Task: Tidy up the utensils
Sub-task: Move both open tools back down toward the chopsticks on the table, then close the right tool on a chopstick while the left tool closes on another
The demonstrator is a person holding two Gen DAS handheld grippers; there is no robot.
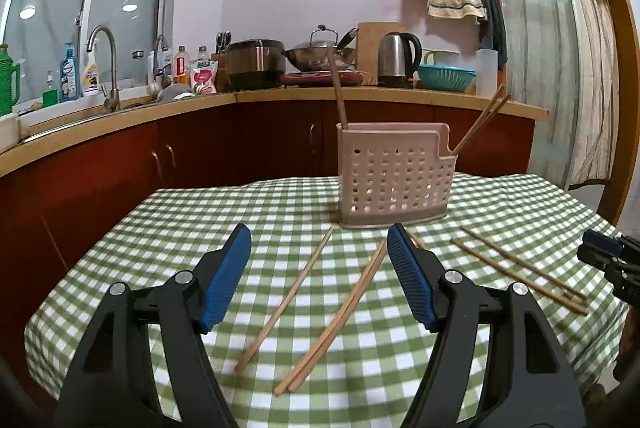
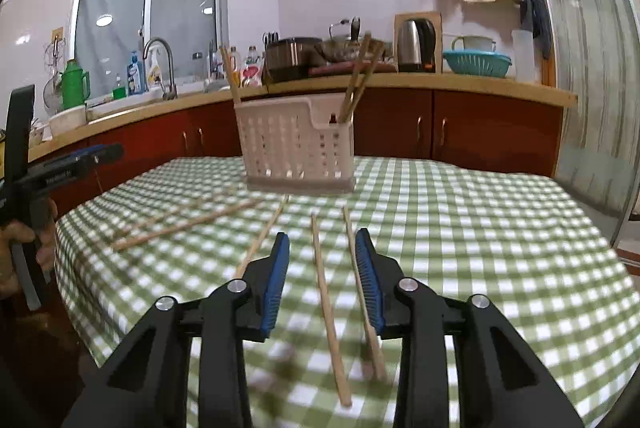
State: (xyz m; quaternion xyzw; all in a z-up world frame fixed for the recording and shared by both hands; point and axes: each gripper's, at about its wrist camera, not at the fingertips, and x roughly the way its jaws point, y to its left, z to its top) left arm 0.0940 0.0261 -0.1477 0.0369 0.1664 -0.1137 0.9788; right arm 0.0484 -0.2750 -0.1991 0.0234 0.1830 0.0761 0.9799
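Observation:
A pale pink perforated utensil holder (image 1: 394,175) stands on the green checked tablecloth (image 1: 160,228); it also shows in the right wrist view (image 2: 294,147). Chopsticks stand in it (image 1: 340,95) (image 2: 360,75). Several loose wooden chopsticks lie on the cloth: one (image 1: 286,298) and a pair (image 1: 340,316) between my left fingers, a pair to the right (image 1: 520,270). My left gripper (image 1: 320,244) is open and empty above them. My right gripper (image 2: 322,248) is open and empty over two chopsticks (image 2: 330,308) (image 2: 362,292). More chopsticks lie to its left (image 2: 188,222).
A kitchen counter (image 1: 280,93) runs behind the table with a sink tap (image 1: 108,59), bottles, a rice cooker (image 1: 256,61), a wok and a kettle (image 1: 398,57). A teal colander (image 1: 446,75) sits at its right. A glass door (image 1: 532,59) is at the right.

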